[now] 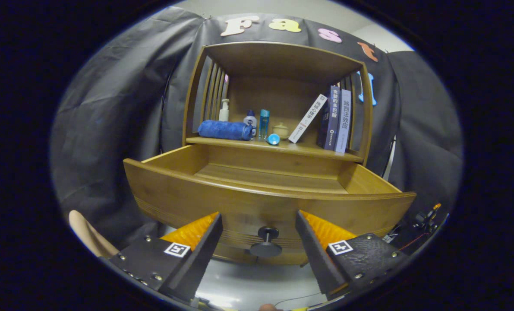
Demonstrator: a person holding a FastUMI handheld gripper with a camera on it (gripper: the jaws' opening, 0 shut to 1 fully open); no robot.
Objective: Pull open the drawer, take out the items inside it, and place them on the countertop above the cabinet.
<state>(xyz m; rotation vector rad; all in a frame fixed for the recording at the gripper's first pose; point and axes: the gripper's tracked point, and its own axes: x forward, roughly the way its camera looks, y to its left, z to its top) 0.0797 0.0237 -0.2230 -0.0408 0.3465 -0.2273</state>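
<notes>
Wooden drawer [257, 203] stands pulled out with no items showing inside, so we hold the gripper [259, 235] released, fingers straddling the knob [266, 242] without touching.

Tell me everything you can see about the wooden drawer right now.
The brown wooden drawer is pulled well out from under the cabinet's countertop. Its front panel looks bowed and carries fine horizontal grooves low down, plus a dark round knob at its middle. The bit of drawer floor that shows is bare. The gripper is open, its jaws flanking the knob without touching it.
</notes>
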